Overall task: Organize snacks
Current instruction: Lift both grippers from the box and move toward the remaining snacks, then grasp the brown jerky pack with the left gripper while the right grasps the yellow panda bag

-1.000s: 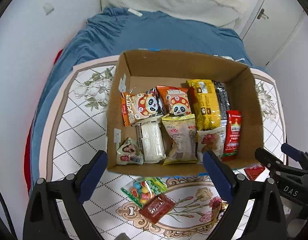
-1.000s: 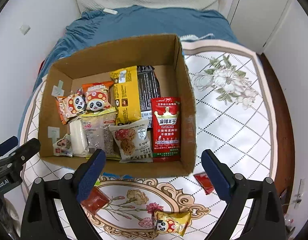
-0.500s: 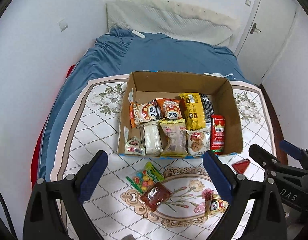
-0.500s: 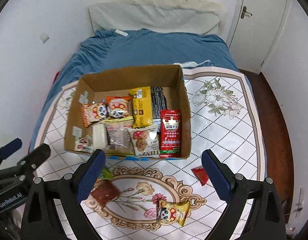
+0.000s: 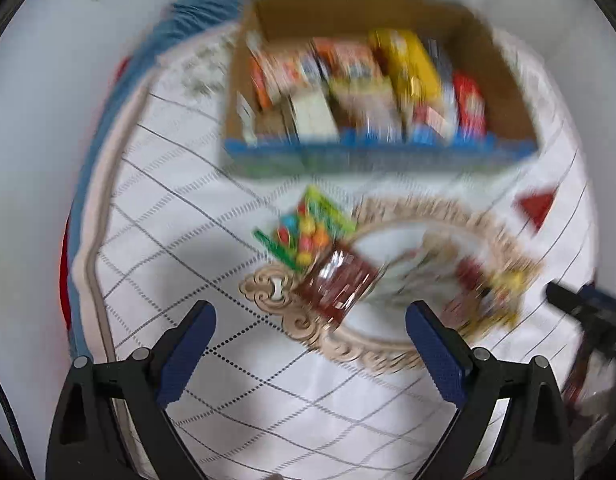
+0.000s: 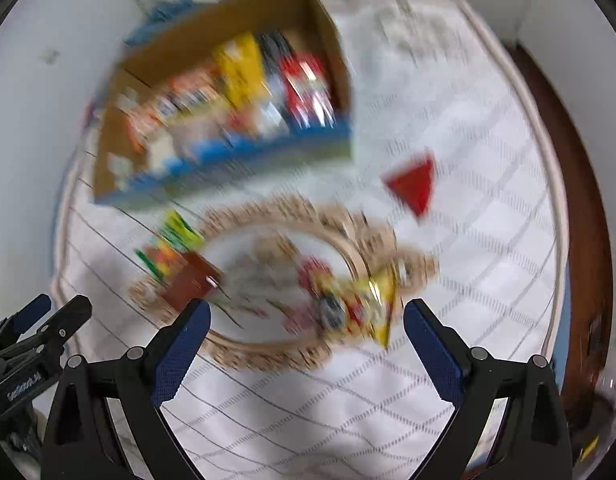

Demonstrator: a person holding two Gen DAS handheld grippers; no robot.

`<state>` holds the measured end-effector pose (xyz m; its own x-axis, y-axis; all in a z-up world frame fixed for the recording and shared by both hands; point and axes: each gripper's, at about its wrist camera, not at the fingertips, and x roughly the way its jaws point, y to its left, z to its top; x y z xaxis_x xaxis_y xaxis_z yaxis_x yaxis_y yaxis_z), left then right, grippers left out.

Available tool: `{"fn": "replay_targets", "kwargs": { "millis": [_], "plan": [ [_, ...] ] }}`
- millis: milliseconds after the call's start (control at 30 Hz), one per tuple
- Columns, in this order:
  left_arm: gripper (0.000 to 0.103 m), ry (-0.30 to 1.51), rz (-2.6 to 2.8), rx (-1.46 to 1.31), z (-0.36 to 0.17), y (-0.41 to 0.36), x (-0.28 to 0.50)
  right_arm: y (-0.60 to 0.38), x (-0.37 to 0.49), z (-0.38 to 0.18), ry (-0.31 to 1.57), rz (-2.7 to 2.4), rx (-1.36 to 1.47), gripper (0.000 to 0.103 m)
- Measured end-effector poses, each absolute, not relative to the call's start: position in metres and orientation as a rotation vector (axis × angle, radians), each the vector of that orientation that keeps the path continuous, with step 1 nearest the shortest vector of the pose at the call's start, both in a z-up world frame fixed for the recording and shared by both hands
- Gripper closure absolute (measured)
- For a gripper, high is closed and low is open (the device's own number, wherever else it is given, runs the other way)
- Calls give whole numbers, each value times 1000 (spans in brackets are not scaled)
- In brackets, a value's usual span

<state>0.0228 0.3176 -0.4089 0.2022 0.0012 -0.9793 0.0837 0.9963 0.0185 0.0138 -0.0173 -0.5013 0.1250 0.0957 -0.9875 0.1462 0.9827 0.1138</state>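
Note:
Both views are motion-blurred. A cardboard box (image 5: pixel 507 80) (image 6: pixel 323 32) holding several snack packets stands at the far side of the patterned cloth. In front of it lie a green candy bag (image 5: pixel 308 228) (image 6: pixel 168 248), a dark red packet (image 5: pixel 339 280) (image 6: pixel 192 280), a yellow panda packet (image 5: pixel 495 292) (image 6: pixel 359 304) and a small red packet (image 5: pixel 535 206) (image 6: pixel 413 188). My left gripper (image 5: pixel 309 328) is open above the dark red packet. My right gripper (image 6: pixel 306 326) is open above the yellow panda packet. Neither holds anything.
The white quilted cloth (image 5: pixel 188 240) with a floral medallion covers a table. A blue bed (image 5: pixel 196 20) lies behind the box. White walls flank the left side; dark wood floor (image 6: pixel 587 220) runs along the right. Each gripper shows at the other view's edge.
Both grippers pulled back from the box and then tilted down and dropped toward the loose packets on the cloth. Both stayed open. The snacks have not moved.

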Motion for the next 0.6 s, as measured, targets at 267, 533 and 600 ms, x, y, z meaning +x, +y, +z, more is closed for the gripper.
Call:
{"fn": "replay_targets", "kwargs": {
  "millis": [267,533,600],
  "plan": [
    [6,1498,-151,335,-494,284,45,-38,19,-577,1586,-112,226,4],
    [6,1545,-259,504,-524,246,58,-30,38,-606,1654,-107,176,4],
    [6,1570,-283,548,-536,237,59,-26,43,-614,1676,-91,166,4]
  ]
}}
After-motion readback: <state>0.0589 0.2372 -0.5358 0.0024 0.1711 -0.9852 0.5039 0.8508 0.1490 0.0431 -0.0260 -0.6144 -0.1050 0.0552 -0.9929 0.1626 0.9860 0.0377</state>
